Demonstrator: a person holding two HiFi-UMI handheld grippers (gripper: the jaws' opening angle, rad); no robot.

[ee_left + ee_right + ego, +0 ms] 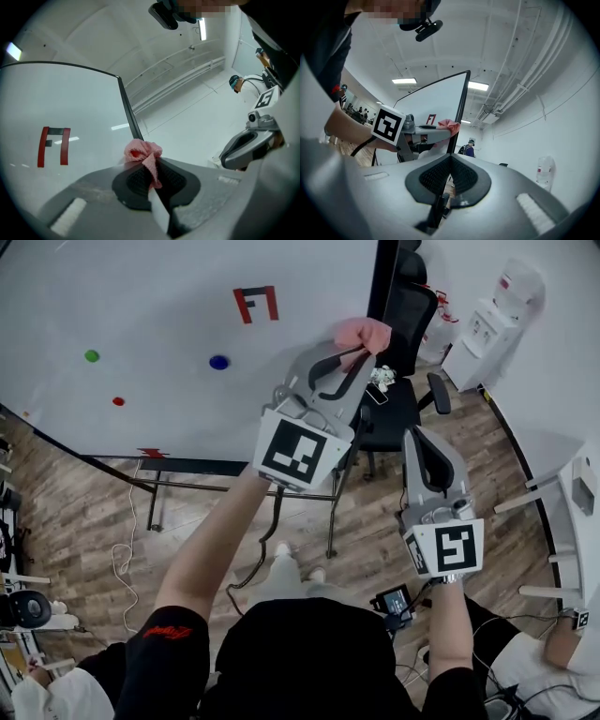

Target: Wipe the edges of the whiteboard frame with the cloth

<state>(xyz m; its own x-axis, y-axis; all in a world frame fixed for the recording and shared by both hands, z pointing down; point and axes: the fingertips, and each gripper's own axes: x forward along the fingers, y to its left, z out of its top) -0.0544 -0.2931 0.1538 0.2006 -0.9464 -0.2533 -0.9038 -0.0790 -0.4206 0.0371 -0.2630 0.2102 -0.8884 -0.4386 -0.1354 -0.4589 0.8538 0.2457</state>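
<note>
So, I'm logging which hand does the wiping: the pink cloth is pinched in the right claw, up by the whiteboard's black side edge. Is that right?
Not the right one. The pink cloth is pinched in the left claw, up by the whiteboard's black side edge; the left gripper view shows it between the jaws. The right claw is shut on nothing.

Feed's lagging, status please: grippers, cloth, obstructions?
Left gripper shut on pink cloth, cloth against side edge of whiteboard frame. Right gripper shut, empty, held off. Office chair close past frame.

Whiteboard (pixel 141 296) cut off top and left; cloth (pixel 140 151) tail hidden between fingers (pixel 132 180).
</note>
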